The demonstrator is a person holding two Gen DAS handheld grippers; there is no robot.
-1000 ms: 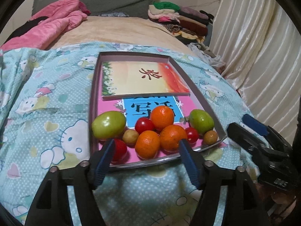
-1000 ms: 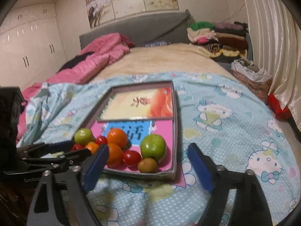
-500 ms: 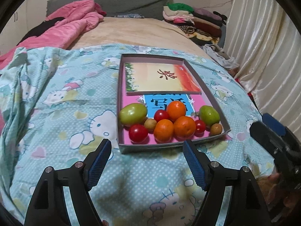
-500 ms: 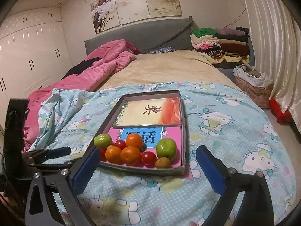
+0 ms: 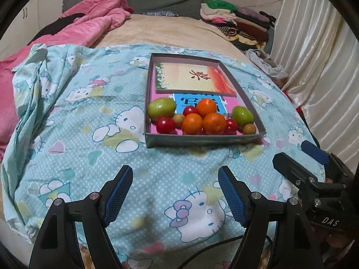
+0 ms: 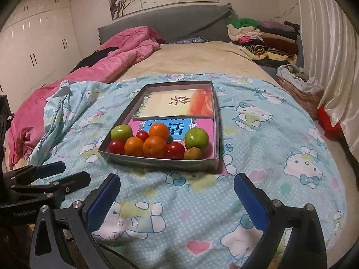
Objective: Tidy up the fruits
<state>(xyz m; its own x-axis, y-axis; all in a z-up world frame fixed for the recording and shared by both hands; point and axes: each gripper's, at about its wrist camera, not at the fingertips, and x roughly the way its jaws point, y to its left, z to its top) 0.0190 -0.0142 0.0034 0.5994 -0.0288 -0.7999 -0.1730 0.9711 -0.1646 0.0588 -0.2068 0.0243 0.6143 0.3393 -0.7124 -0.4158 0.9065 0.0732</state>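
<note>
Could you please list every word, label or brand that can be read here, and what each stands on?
"DAS": white letters on the right hand-held gripper body, left wrist view.
"GenRobot": faint, partly cut off, on the left hand-held gripper body, right wrist view.
Brush character on the top booklet: too stylised to read.
Black characters on the blue label: partly hidden by fruit.

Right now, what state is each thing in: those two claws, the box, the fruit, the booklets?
Left claw: open, empty, above the blanket.
Right claw: open, empty.
Box: lidless, flat on the blanket.
Fruit: clustered at the box's near end.
Booklets: lying flat, overlapping, at the far end.
</note>
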